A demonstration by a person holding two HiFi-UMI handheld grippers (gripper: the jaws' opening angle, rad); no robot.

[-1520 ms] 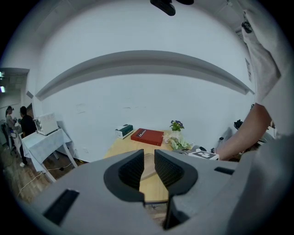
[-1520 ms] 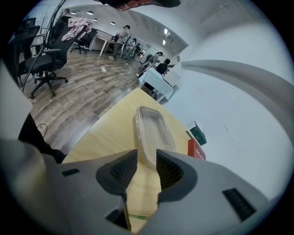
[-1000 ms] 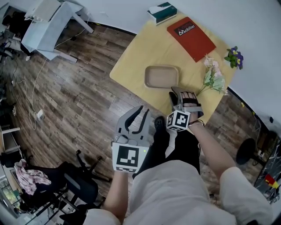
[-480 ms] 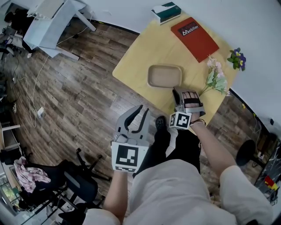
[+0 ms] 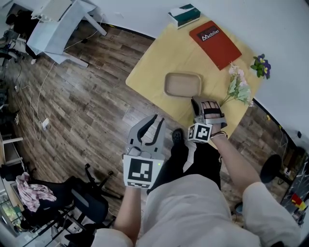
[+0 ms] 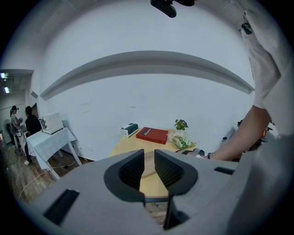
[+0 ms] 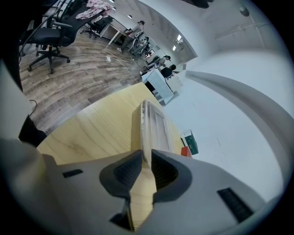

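Two ribbed right gripper (image 7: 146, 157) fingers apparently pinch a shallow tray (image 7: 155, 125); left gripper (image 6: 149, 157) gapes slightly, empty.

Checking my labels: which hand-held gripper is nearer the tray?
Right. The right hand-held gripper is at the tray's near rim, its jaws closed on the rim. The left hand-held gripper is open over the floor, well short of the tray.

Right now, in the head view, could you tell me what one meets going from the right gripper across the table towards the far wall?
right gripper → tray, its near rim between the jaws → red book → green box
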